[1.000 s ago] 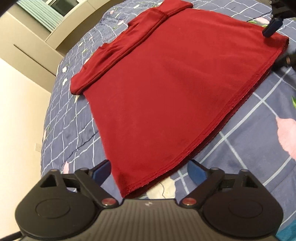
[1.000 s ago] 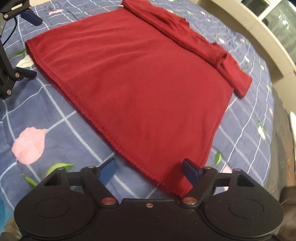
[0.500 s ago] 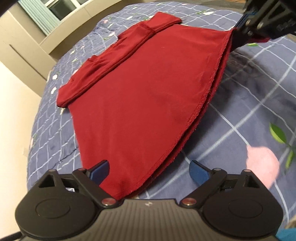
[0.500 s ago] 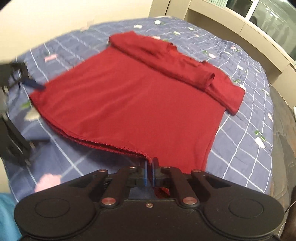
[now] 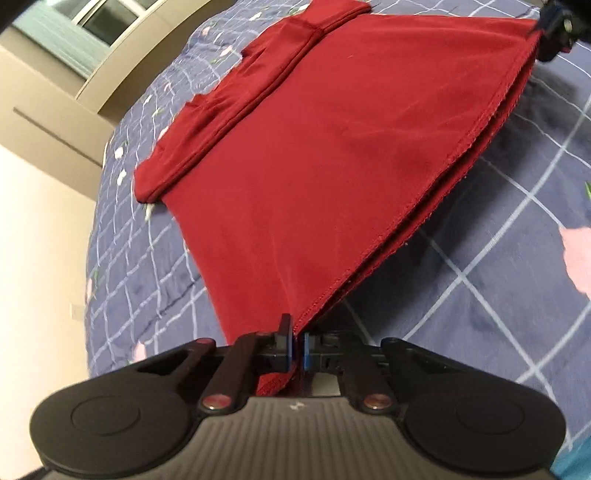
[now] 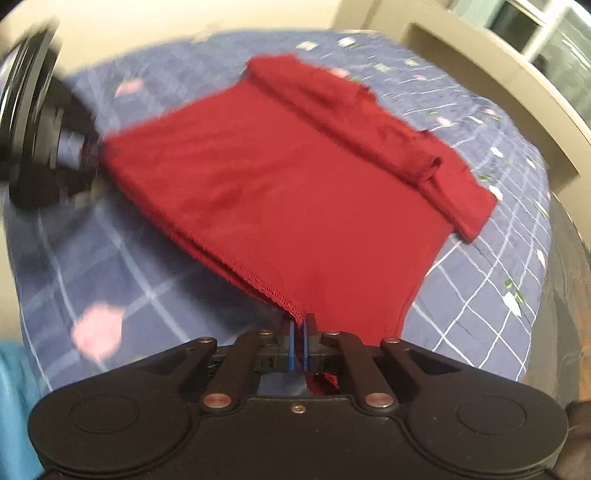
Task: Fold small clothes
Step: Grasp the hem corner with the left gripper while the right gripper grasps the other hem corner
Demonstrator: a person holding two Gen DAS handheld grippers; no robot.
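Note:
A dark red shirt (image 5: 332, 147) lies on the blue checked bedspread (image 5: 498, 295), its sleeves folded in across the far end (image 5: 229, 110). My left gripper (image 5: 295, 332) is closing on the near hem corner, and its blue pads pinch the cloth. At the other hem corner, top right in the left wrist view, sits the right gripper (image 5: 554, 26). In the right wrist view the right gripper (image 6: 298, 332) is shut on its corner of the red shirt (image 6: 295, 177). The hem hangs raised between both grippers. The left gripper (image 6: 55, 140) is a dark blur at the left.
The bedspread (image 6: 110, 251) stretches around the shirt on all sides. A beige ledge and window (image 5: 107, 18) run along the far side, with a cream wall at the left. Something teal (image 6: 11, 406) shows at the lower left edge.
Both grippers went from open around the hem corners to shut on them, the right one first. The hem edge has come up off the bedspread.

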